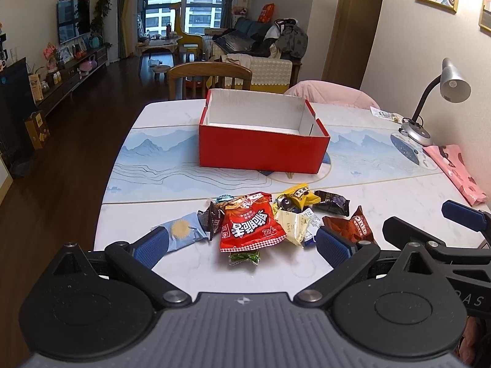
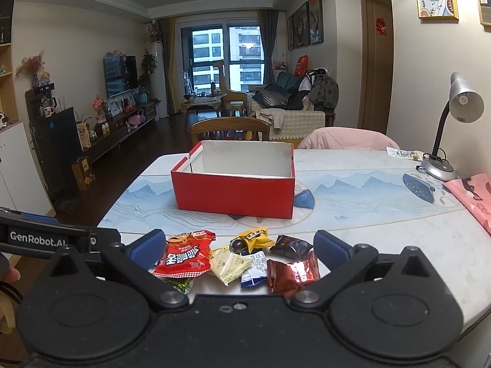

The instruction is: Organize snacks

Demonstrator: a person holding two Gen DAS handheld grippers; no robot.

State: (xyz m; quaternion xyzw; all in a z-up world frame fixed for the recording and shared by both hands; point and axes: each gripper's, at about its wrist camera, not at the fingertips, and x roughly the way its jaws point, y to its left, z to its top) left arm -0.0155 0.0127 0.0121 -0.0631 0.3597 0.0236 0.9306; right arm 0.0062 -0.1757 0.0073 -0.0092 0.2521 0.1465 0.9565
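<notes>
Snack packets (image 1: 260, 220) are heaped on the near part of the marble table (image 1: 399, 196), in front of both grippers. The left gripper (image 1: 242, 242) and right gripper (image 2: 241, 248) are held low over the heap, jaws spread wide, nothing gripped. The red box (image 1: 262, 150) behind the heap is seen open-topped; no contents are visible.

Half buried under the red snack bag (image 1: 250, 225), a green packet (image 1: 244, 258), print unreadable. Floor of the red box (image 2: 233, 194) hidden behind its near wall. Pink bag (image 2: 474, 197) cut off at right edge.
</notes>
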